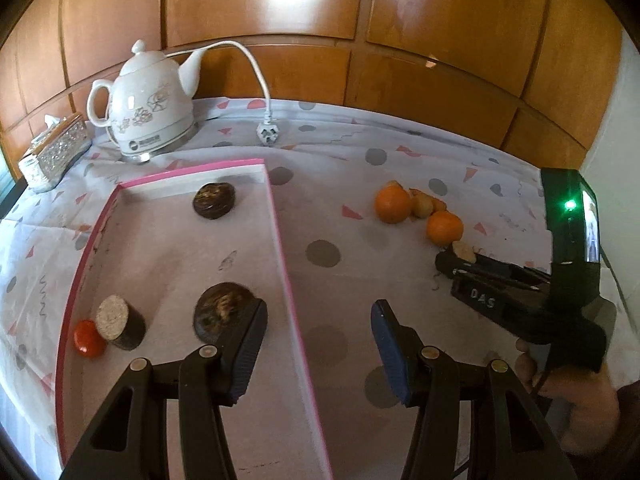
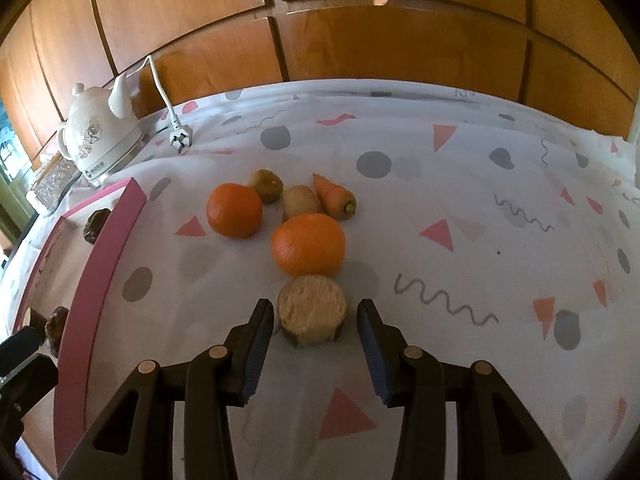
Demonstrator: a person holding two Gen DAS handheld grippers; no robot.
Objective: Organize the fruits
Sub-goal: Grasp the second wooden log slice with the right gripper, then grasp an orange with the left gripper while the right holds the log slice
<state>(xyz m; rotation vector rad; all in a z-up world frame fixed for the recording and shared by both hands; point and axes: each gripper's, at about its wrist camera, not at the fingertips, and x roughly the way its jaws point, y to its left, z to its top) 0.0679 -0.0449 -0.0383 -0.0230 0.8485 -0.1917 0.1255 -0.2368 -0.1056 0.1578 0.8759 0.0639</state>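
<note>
A pink-rimmed box (image 1: 280, 236) lies on the patterned cloth and holds two dark round fruits (image 1: 214, 200) (image 1: 218, 312), a cut cylinder piece (image 1: 120, 322) and a small red fruit (image 1: 88, 338). My left gripper (image 1: 318, 344) is open and empty, straddling the box's right wall. On the cloth lie two oranges (image 2: 234, 210) (image 2: 308, 244), two kiwis (image 2: 266, 186) (image 2: 300, 200), a carrot (image 2: 334, 198) and a pale cut cylinder (image 2: 312, 310). My right gripper (image 2: 316, 344) is open, its fingers either side of that cylinder, not touching it.
A white ceramic kettle (image 1: 148, 104) with a loose cord and plug (image 1: 266, 134) stands at the back left beside a glittery tissue box (image 1: 54, 154). A wooden panelled wall (image 1: 320, 20) runs behind the table. The right gripper's body (image 1: 532, 292) shows in the left wrist view.
</note>
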